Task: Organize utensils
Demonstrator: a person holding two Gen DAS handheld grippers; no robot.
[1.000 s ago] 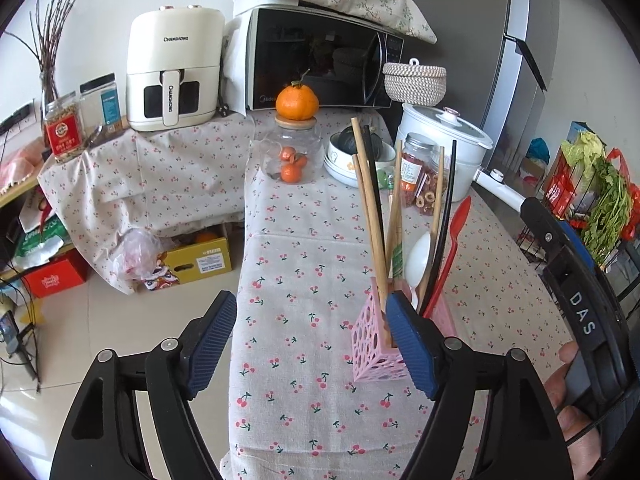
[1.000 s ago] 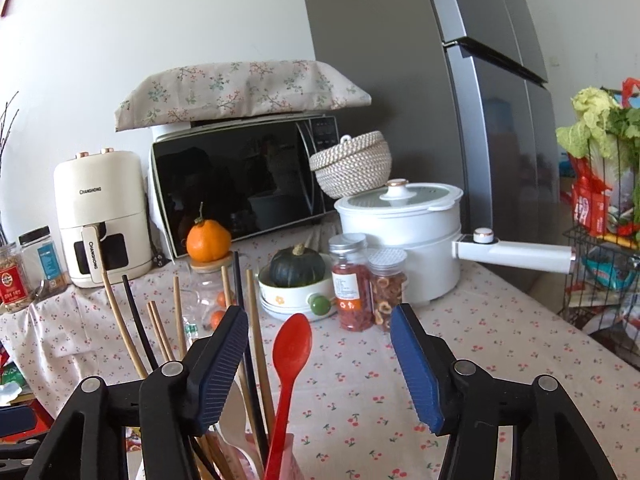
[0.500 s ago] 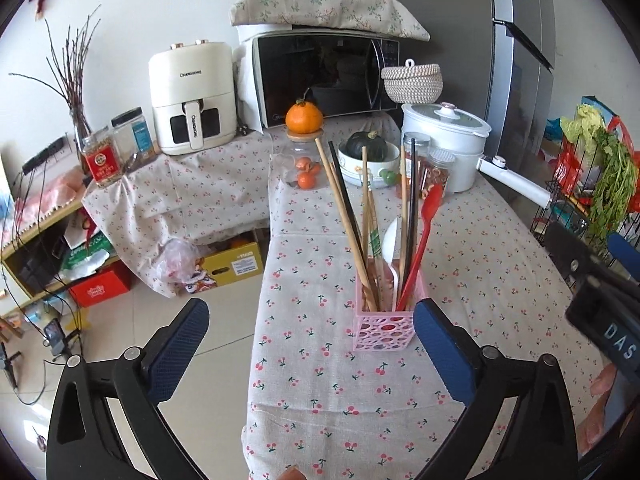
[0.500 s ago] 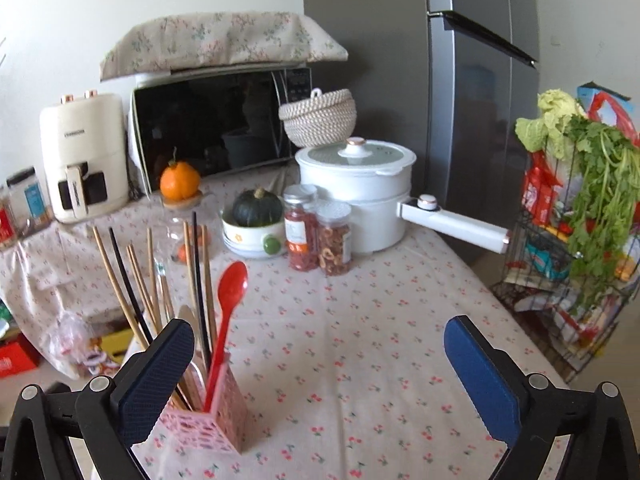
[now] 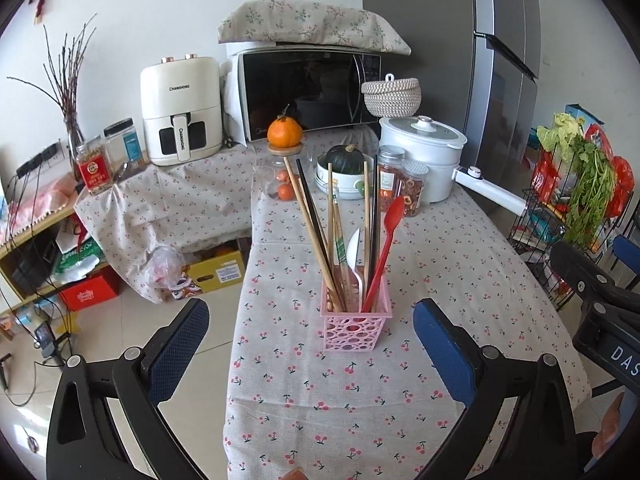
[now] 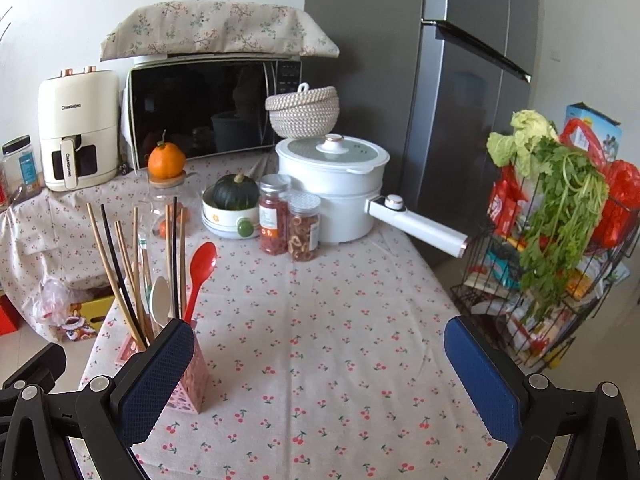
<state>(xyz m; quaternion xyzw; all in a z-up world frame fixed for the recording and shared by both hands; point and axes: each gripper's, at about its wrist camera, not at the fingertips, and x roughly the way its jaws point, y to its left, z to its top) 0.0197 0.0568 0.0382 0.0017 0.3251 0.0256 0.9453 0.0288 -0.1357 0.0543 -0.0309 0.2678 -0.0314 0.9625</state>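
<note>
A pink lattice utensil holder [image 5: 354, 329] stands on the cherry-print tablecloth [image 5: 440, 264]. It holds several wooden and black chopsticks [image 5: 316, 236], a white spoon [image 5: 355, 252] and a red spoon [image 5: 385, 240]. My left gripper [image 5: 310, 346] is open and empty, back from the holder and framing it. My right gripper [image 6: 320, 364] is open and empty; the holder [image 6: 188, 384] sits partly behind its left finger [image 6: 156, 372], with the red spoon [image 6: 202, 272] and chopsticks [image 6: 120, 264] rising above it.
At the table's far end are a white pot with a long handle [image 5: 424, 160], two spice jars [image 5: 400, 184], a bowl with a green squash [image 5: 344, 168] and a jar topped by an orange [image 5: 285, 148]. A microwave [image 5: 308, 92] and air fryer [image 5: 182, 110] stand behind. A wire rack with greens [image 6: 556, 240] is right.
Both grippers have pulled back and up from the holder and opened wider. The holder with its utensils stays standing on the table.
</note>
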